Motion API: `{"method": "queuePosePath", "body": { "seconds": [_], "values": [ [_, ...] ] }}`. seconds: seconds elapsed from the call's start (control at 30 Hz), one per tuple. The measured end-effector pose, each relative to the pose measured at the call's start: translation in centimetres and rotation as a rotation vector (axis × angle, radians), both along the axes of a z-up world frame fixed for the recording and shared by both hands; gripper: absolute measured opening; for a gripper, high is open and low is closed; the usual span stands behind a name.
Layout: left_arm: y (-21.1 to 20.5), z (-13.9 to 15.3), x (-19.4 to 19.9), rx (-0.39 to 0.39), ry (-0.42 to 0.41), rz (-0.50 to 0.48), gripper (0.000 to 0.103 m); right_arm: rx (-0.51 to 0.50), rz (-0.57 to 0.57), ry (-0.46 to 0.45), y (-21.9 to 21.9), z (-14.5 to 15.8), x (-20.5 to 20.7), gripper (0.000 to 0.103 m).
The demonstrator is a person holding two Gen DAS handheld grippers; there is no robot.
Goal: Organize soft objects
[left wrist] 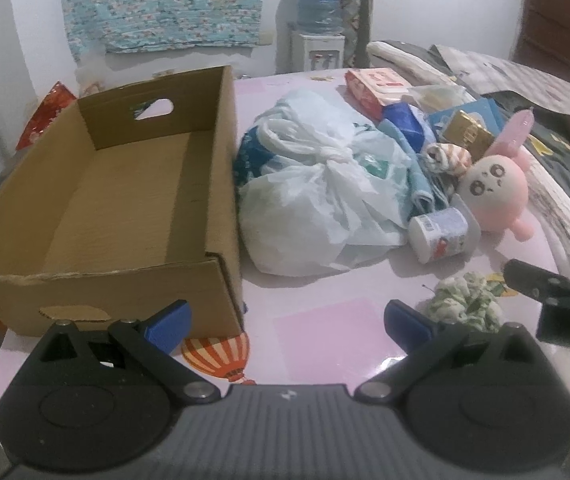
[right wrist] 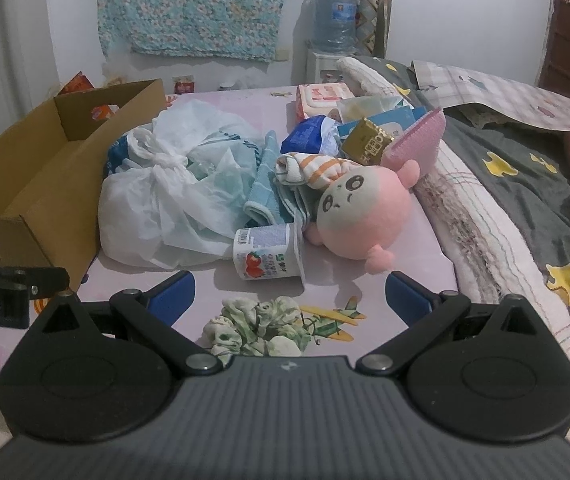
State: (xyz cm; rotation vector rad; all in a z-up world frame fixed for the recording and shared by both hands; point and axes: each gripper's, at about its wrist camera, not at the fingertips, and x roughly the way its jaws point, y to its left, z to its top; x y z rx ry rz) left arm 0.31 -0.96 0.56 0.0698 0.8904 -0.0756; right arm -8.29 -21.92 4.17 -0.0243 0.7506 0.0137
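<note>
Both the left gripper (left wrist: 287, 322) and right gripper (right wrist: 290, 294) are spread wide and hold nothing, so the scrunchie (right wrist: 259, 326) may slip on a bad pinch.

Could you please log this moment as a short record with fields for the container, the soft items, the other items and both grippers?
container: cardboard box, open top, nothing visible inside, left of the pile
soft items: pink plush toy, green scrunchie, striped sock, blue towel
other items: tied plastic bag, yogurt cup
surface: pink table
left gripper: open, holds nothing
right gripper: open, over the scrunchie, not gripping it
</note>
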Motion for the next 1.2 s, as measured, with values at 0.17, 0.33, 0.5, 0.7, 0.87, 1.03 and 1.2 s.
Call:
{"method": "queuePosePath", "body": {
  "seconds": [0.17, 0.33, 0.5, 0.7, 0.87, 1.03, 1.2],
  "values": [
    [-0.65, -0.2, 0.04, -0.001, 0.008, -0.041, 0.103, -0.01, -0.013, 0.001, -0.38, 0.12, -0.17, 0.102],
    [-0.49, -0.37, 0.08, -0.001, 0.018, -0.048, 0.103, -0.008, -0.018, 0.008, -0.51, 0.11, -0.21, 0.102],
    [-0.42, -0.34, 0.09, -0.001, 0.02, -0.049, 0.103, -0.008, -0.015, 0.012, -0.42, -0.01, -0.1, 0.102],
    [-0.5, -0.45, 0.03, -0.001, 0.019, -0.048, 0.103, -0.009, -0.012, 0.014, -0.39, -0.03, -0.1, 0.102],
    [-0.51, -0.46, 0.05, -0.002, 0.019, -0.048, 0.103, -0.008, -0.015, 0.013, -0.4, -0.09, -0.09, 0.102],
    [-0.53, -0.44, 0.04, -0.001, 0.018, -0.049, 0.103, -0.009, -0.015, 0.014, -0.43, -0.07, -0.09, 0.102],
    [-0.51, -0.47, 0.05, -0.001, 0.019, -0.048, 0.103, -0.009, -0.015, 0.015, -0.43, -0.07, -0.08, 0.102]
  ]
}}
